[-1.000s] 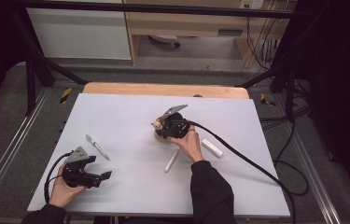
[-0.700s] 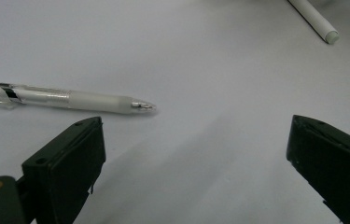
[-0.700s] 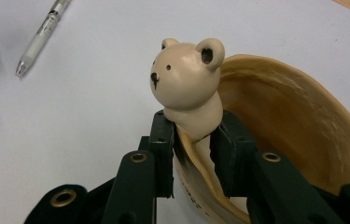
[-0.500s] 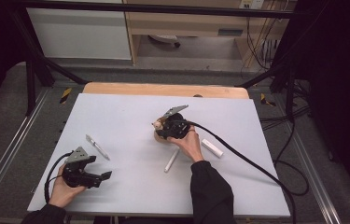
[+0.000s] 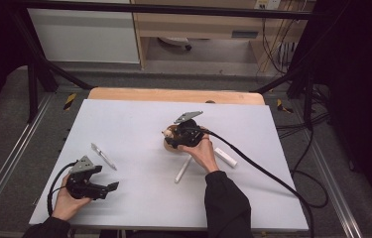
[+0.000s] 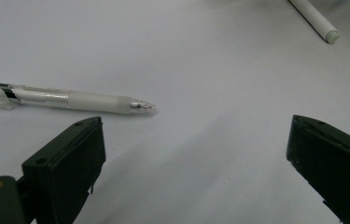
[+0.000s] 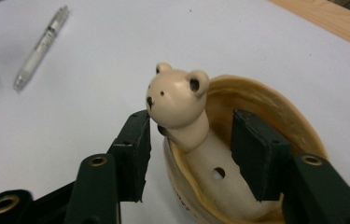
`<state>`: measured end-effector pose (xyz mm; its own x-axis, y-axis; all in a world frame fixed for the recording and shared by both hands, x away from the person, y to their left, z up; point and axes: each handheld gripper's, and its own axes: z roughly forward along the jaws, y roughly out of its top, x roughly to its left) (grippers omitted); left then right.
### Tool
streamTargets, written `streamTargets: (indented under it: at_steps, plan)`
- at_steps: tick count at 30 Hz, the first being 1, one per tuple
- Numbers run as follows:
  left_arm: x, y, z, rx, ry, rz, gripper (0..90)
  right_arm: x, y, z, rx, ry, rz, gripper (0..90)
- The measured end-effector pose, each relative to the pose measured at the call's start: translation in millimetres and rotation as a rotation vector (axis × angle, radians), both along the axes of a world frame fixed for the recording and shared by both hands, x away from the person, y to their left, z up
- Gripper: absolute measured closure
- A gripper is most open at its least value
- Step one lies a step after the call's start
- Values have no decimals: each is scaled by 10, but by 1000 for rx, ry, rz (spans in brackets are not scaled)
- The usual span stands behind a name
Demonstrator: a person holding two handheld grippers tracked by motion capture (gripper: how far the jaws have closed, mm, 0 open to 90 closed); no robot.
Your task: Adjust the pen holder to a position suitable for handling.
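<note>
Bear (image 7: 177, 100) of cream ceramic, with a long neck pierced by a hole, stood in a shallow yellow bowl (image 7: 275, 112) just right of the middle of the white table (image 5: 139, 124). Leaned with its head out over the bowl's rim. Showed from above as a small pale head (image 5: 165, 133) at the left of the bowl (image 5: 171, 146).

Right gripper (image 7: 191, 140) brought in over the bowl by the right hand (image 5: 201, 151), jaws parted on either side of the bear's neck. Had one jaw outside the rim, close under the chin, and the other inside the bowl, clear of the neck. Could not tell whether the outer jaw touched the bear. Seen from above at (image 5: 173, 140), with its cable trailing off to the right.

Left gripper (image 6: 196, 140) held low at the near left corner by the left hand (image 5: 67, 203), jaws spread wide with only bare table between them. Seen from above at (image 5: 105, 189).

Clear pen (image 6: 70, 99) lay just beyond the left gripper's jaws, far of it on the table (image 5: 103, 155), well left of the bowl (image 7: 39, 49).

White marker (image 5: 182, 170) lay near of the bowl, just beside the right wrist. Short white stick (image 5: 225, 156) rested right of that hand.
</note>
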<state>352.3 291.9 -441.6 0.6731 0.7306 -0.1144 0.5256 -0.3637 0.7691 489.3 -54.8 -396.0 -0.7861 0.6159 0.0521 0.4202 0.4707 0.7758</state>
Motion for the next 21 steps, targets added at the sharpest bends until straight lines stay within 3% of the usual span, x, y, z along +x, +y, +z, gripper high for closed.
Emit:
streamTargets:
  at_steps: [6,8,14,21]
  plan:
    - [2,-4,0,1,3,4,45,-66,-47,133,6,-4,-16,288]
    - [1,-8,-1,5,4,3,45,-118,-86,217,-3,-8,-25,194]
    - [-3,-21,3,6,5,2,45,-240,-210,320,26,-2,-61,86]
    - [-6,-44,6,9,13,1,45,-387,-426,298,5,9,-102,38]
